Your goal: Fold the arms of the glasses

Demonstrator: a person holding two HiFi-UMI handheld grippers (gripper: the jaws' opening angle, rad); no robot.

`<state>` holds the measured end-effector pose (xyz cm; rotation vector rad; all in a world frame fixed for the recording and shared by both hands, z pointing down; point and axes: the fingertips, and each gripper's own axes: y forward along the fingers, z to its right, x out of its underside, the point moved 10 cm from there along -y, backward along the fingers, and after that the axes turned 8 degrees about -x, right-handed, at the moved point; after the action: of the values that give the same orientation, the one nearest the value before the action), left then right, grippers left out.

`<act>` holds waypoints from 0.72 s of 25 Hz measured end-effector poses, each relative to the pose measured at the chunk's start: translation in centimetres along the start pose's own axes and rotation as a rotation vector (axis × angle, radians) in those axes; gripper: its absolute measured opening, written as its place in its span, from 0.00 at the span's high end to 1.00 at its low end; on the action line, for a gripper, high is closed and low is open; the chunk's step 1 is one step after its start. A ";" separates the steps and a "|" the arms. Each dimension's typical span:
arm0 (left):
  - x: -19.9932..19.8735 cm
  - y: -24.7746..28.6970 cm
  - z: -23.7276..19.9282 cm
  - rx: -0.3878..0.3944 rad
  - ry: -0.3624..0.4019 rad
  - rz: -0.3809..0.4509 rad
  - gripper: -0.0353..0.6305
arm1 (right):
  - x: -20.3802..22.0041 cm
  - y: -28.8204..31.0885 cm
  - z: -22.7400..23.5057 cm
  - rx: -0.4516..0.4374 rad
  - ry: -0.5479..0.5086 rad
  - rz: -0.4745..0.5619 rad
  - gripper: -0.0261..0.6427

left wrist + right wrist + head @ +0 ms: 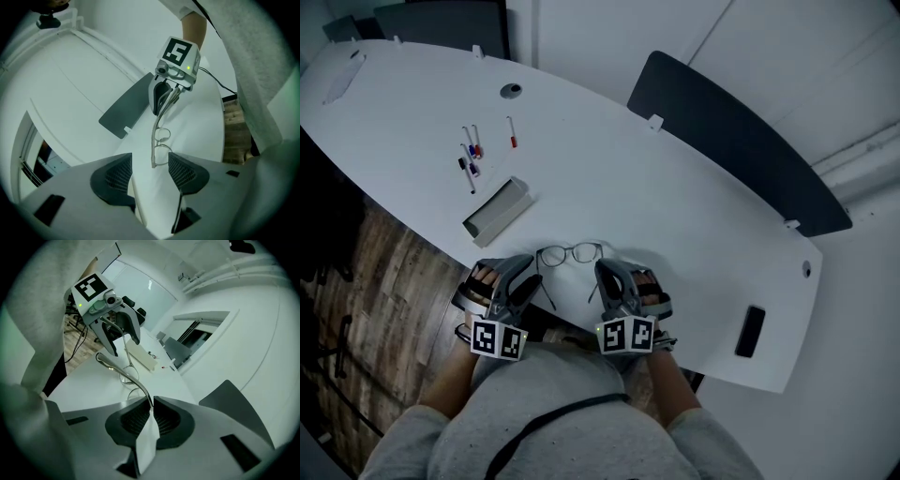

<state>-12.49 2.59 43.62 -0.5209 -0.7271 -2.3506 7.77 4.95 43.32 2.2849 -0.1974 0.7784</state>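
Nearest the person, by the edge of the white table [675, 216], the right gripper [151, 408] is clenched on the thin metal at one end of the glasses [572, 253]. The arm [117, 364] on that side runs from its pads back toward the person. I cannot tell whether the pinch sits on the arm itself or right at the hinge. Either way it looks meant to anchor that side so an arm can be swung inward.

The left gripper [150, 171] stands released, jaws apart, with the other end of the frame just at the gap between its pads and not pressed by them. I'd say it is lined up to catch that end or its arm.

The glasses lie between the two grippers, lenses away from the person and both arms splayed out, so nothing is folded yet.

Farther along the table lie a grey box [497, 211] and some markers [472, 155], well apart from the work.
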 end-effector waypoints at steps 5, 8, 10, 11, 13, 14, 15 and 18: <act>1.1 0.5 -1.0 -0.008 -0.117 0.004 0.67 | -0.8 0.5 0.8 -0.089 0.082 -0.036 0.91; 1.8 0.8 -2.0 -0.022 -0.202 0.008 0.75 | -1.2 0.8 1.2 -0.126 0.124 -0.045 0.91; 2.1 1.2 -2.5 -0.019 -0.235 0.012 0.76 | -1.3 1.0 1.5 -0.150 0.155 -0.053 0.91; 2.2 1.4 -2.7 -0.012 -0.249 0.016 0.76 | -1.3 1.0 1.7 -0.162 0.172 -0.055 0.91; 2.4 1.8 -3.1 0.009 -0.277 0.026 0.76 | -1.3 1.3 2.1 -0.182 0.202 -0.060 0.91; 2.5 2.0 -3.1 0.021 -0.288 0.030 0.76 | -1.3 1.4 2.3 -0.190 0.212 -0.063 0.91; 2.7 2.2 -3.1 0.030 -0.294 0.034 0.76 | -1.3 1.6 2.5 -0.197 0.221 -0.065 0.91; 2.8 2.8 -3.3 0.041 -0.323 0.041 0.77 | -1.2 2.0 2.9 -0.207 0.237 -0.068 0.91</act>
<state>-13.30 -2.48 43.58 -0.9016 -0.8977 -2.2325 7.45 1.44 42.10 1.9771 -0.0858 0.9396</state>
